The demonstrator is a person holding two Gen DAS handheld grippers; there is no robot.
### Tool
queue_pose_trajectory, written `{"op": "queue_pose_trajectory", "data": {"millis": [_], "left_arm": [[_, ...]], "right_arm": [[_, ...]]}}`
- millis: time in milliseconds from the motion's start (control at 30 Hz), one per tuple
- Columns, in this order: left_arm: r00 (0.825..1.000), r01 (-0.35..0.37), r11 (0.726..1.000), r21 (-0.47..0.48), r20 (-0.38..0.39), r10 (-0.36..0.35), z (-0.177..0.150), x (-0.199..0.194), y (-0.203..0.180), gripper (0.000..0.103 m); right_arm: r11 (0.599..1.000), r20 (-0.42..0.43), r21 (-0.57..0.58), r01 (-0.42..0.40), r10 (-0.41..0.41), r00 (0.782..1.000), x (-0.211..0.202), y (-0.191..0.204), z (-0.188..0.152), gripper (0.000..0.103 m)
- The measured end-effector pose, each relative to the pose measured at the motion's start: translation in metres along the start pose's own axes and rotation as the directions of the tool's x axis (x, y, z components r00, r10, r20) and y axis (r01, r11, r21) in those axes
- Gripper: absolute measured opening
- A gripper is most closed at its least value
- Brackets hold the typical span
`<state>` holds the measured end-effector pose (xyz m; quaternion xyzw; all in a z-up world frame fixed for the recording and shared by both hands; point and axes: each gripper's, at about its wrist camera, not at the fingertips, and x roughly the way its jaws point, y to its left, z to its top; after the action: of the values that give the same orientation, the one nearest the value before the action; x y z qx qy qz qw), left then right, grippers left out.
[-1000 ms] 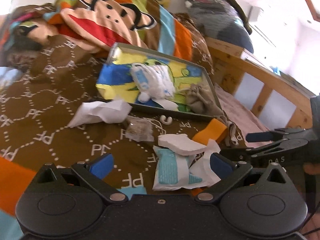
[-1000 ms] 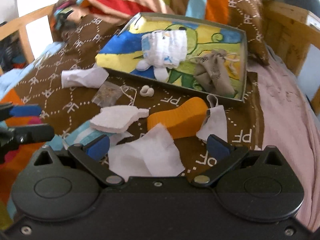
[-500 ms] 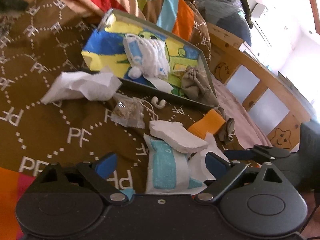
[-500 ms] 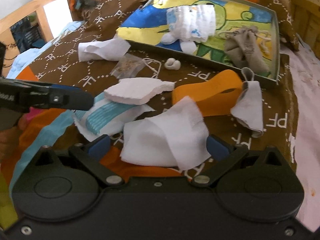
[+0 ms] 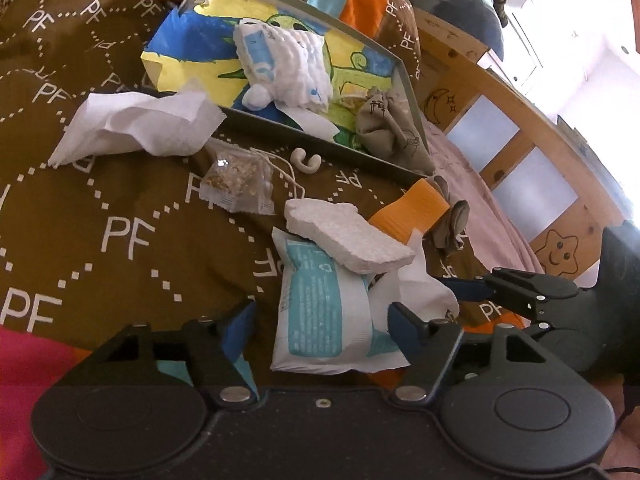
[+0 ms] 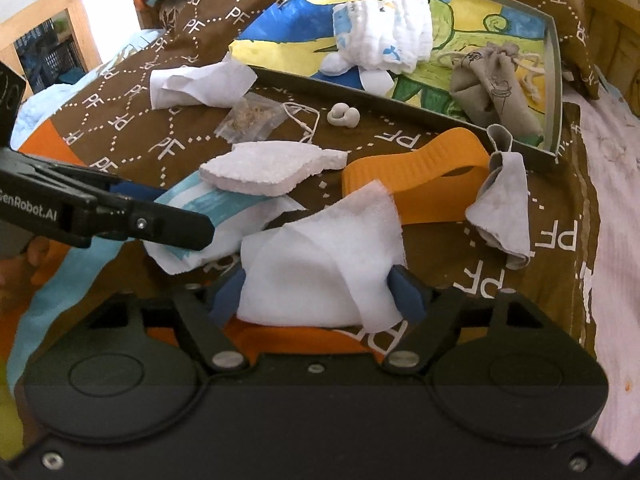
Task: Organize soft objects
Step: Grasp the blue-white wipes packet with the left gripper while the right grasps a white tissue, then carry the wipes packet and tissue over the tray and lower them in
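A white and teal packet (image 5: 320,308) lies on the brown bedspread between the pads of my left gripper (image 5: 322,328). Its jaws are closing; the left pad stands clear of the packet. A white foam piece (image 5: 348,236) rests on the packet's far end. My right gripper (image 6: 316,290) is closing on a bunched white cloth (image 6: 316,272), and both pads touch its sides. Beyond lie an orange band (image 6: 416,176) and a grey cloth (image 6: 500,208). The picture tray (image 6: 554,80) holds a folded white and blue cloth (image 6: 384,40) and a beige pouch (image 6: 492,84).
A crumpled white tissue (image 5: 136,124), a clear sachet with string (image 5: 240,184) and a small putty curl (image 5: 306,160) lie in front of the tray. The wooden bed rail (image 5: 520,136) and pink sheet (image 6: 612,200) border the right side.
Both grippers have sunk closer to the bedspread and tilted down. Both pairs of jaws have narrowed, the left around the packet, the right onto the white cloth, which has bunched up.
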<state>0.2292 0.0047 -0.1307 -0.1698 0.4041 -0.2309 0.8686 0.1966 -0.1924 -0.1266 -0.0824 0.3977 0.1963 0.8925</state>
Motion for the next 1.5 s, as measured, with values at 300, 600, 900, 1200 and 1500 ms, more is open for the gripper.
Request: {"op": "queue_pose_trajectory", "data": {"millis": [300,600,900,1200,1500], "left_arm": [[0.999,-0.030,0.999,0.024,-0.016,0.031,-0.002,0.002,-0.007,0.043],[0.995,-0.099,0.994,0.042,-0.021,0.100,-0.008,-0.008,-0.024,0.037],[0.983,-0.185,0.981,0.058,0.012,0.184,-0.017,-0.035,-0.043,0.033],[0.973,-0.208,0.978,0.015,0.103,0.206,-0.026,-0.072,-0.058,0.032],[0.942,-0.244,0.969,0.031,0.244,0.230,-0.032,-0.104,-0.077,0.032]], "right_arm": [[1.000,0.002,-0.020,0.012,-0.012,1.000,0.000,0.002,0.000,0.057],[0.999,0.018,-0.036,-0.004,0.005,1.000,-0.006,0.002,0.001,0.021],[0.994,0.077,-0.108,0.003,0.006,0.997,-0.024,0.018,0.002,0.010],[0.992,0.218,-0.122,0.038,-0.010,0.976,-0.063,0.025,0.005,0.008],[0.997,0.396,-0.034,0.063,-0.045,0.917,-0.108,0.009,0.010,0.008]]}}
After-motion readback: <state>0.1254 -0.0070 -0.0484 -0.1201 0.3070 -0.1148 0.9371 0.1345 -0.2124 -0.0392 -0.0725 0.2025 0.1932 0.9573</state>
